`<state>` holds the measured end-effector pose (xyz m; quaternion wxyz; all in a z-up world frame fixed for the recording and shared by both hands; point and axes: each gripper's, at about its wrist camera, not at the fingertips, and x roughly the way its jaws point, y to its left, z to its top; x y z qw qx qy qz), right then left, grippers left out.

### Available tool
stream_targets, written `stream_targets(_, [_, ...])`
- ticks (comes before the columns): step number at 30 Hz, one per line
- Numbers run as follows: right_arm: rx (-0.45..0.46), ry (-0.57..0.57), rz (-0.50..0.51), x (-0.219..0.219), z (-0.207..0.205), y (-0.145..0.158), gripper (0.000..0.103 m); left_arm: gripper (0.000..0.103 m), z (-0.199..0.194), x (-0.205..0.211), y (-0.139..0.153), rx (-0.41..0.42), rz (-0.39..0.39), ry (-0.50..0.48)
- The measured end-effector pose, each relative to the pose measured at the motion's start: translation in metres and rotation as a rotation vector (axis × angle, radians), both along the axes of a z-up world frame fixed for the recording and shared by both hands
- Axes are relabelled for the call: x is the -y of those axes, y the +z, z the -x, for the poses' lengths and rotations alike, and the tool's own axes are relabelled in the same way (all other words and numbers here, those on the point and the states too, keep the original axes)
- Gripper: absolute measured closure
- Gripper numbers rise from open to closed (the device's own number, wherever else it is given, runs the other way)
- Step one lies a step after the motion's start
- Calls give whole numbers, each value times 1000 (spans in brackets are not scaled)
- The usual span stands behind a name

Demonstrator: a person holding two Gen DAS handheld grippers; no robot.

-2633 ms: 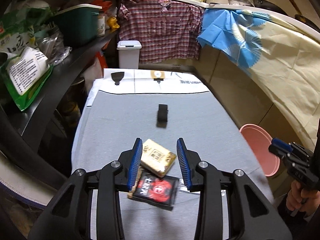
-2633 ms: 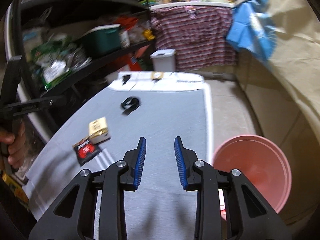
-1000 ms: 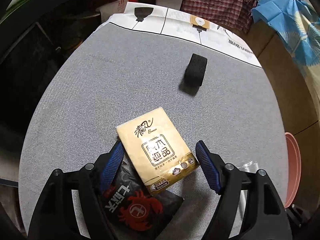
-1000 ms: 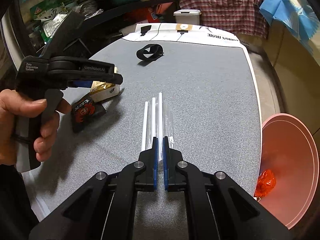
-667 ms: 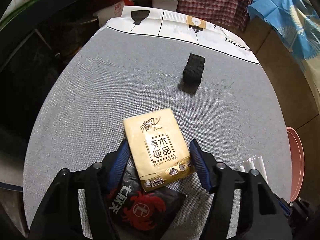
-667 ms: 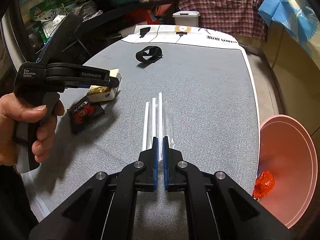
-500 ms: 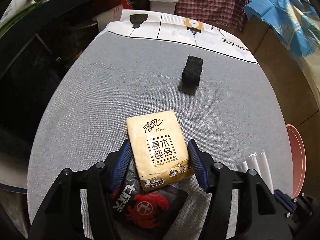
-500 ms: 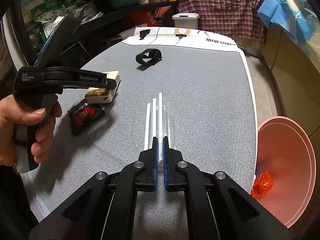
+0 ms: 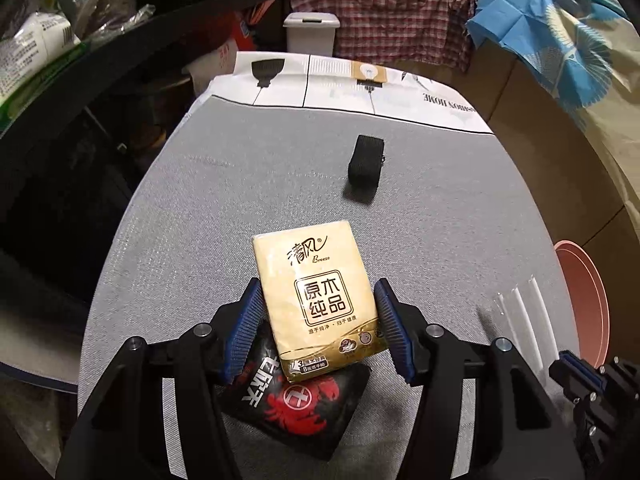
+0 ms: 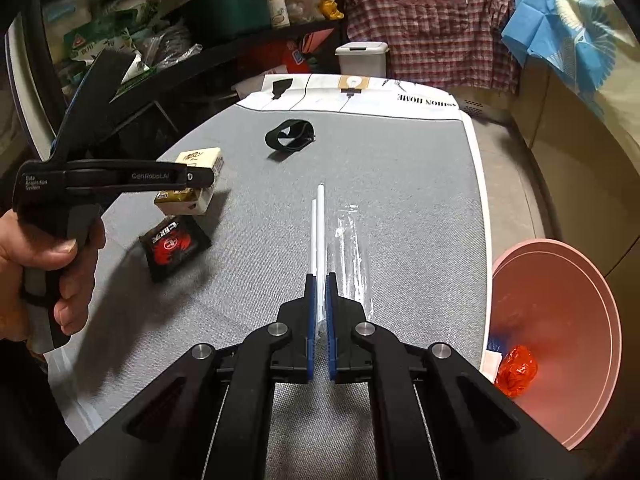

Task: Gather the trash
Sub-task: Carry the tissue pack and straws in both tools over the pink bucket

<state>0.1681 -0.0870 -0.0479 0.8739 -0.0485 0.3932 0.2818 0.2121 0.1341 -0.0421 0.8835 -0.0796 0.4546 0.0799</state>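
On the left, a person's hand (image 10: pixel 48 264) grips the handle of the left hand-held gripper (image 9: pixel 318 322), whose blue pads pinch a gold tissue pack (image 9: pixel 318 296) by its two long sides; the jaws have just been closing on it. In the right wrist view the pack hangs tilted, clear of the grey surface (image 9: pixel 240 184). Just below it a black snack wrapper (image 9: pixel 296 396) with a red crab print lies flat on the surface. Farther back, near the middle, a black strap loop (image 10: pixel 290 134) rests on the surface. Right of centre, the right hand-held gripper (image 10: pixel 320 284) has its jaws pressed together on a clear sleeve of white straws (image 10: pixel 318 232), which points forward, away from the camera, along the fingers; the loose plastic of the sleeve lies on the surface beside them. Off the surface's right edge, lower down, stands a pink bin (image 10: pixel 592 320) holding a crumpled orange wrapper (image 10: pixel 518 370).
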Motion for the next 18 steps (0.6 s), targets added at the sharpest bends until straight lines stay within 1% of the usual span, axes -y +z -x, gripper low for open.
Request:
stream_targets(9, [46,-29,-32,12,5,16,98,47,18,16,18,58,-26,-47])
stream_targets(18, [86,-53,-51,21,11,30,98,47,34,29,29,101,-22,-72])
